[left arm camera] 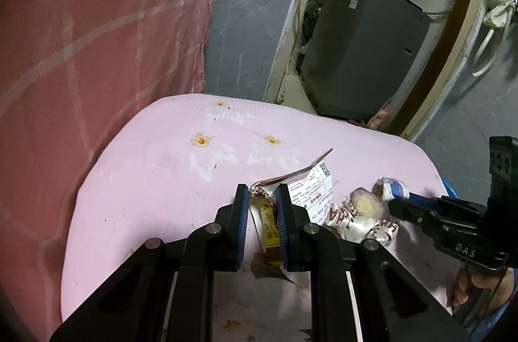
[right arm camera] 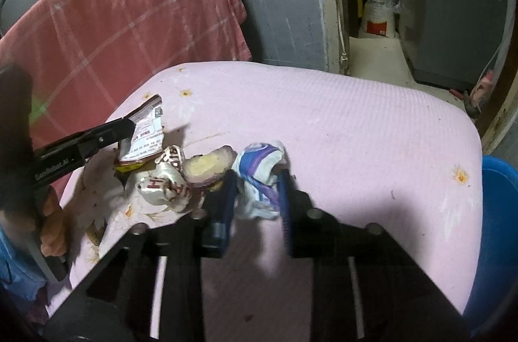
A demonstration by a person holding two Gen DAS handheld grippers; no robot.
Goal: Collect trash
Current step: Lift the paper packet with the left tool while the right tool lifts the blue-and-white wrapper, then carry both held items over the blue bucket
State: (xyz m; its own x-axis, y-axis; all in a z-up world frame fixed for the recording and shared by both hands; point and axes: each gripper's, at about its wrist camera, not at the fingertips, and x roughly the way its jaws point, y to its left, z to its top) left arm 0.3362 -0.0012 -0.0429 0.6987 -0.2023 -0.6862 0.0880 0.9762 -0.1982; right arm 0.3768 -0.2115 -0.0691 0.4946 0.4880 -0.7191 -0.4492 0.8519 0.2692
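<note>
Trash lies on a pink-covered table [left arm camera: 155,180] [right arm camera: 356,131]. My left gripper [left arm camera: 262,196] [right arm camera: 128,125] is shut on a torn food wrapper [left arm camera: 310,189] [right arm camera: 147,131] with white printed text and a yellow-brown inside. My right gripper [right arm camera: 255,176] [left arm camera: 393,202] is shut on a crumpled white, blue and purple wrapper [right arm camera: 259,176] [left arm camera: 390,188]. Between them lie a purple-skinned sweet potato piece [left arm camera: 367,201] [right arm camera: 207,167] and a crumpled cream wrapper with brown letters [left arm camera: 359,225] [right arm camera: 165,183].
A pink checked cloth [left arm camera: 97,34] [right arm camera: 129,18] hangs behind the table on the left. A blue bin [right arm camera: 498,232] stands at the table's right edge. A grey appliance [left arm camera: 362,50] sits in the doorway beyond. Small crumbs and scraps [left arm camera: 268,270] lie on the near table.
</note>
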